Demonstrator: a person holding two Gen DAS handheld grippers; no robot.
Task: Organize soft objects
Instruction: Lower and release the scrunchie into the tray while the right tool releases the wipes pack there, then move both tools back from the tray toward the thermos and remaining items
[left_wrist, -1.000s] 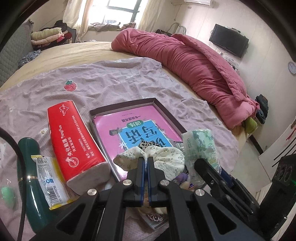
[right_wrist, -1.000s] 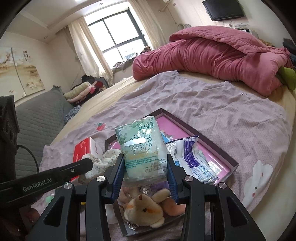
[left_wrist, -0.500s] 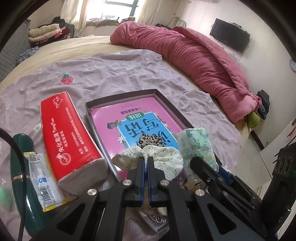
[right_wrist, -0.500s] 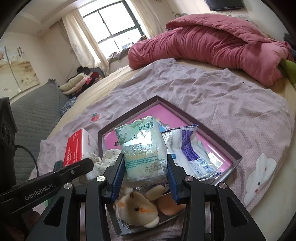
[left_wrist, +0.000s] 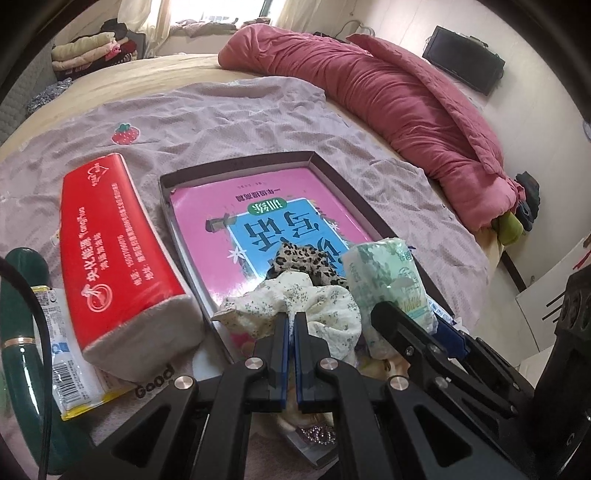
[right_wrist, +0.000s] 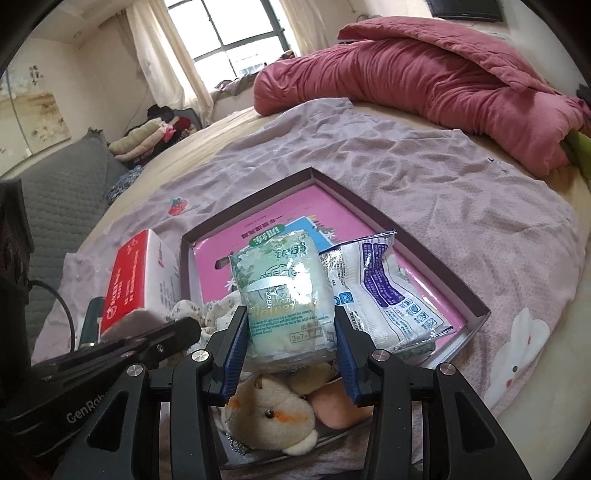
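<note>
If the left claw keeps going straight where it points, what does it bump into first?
Probably the leopard-print scrunchie lying just beyond the floral cloth the left claw pinches, then the pink book in the box. Depth is hard to judge here.

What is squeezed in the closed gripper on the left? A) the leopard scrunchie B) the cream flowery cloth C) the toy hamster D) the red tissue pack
B: the left gripper is shut on the cream flowery cloth, whose fabric bunches up right at its fingertips, at the near end of the tray.
</note>
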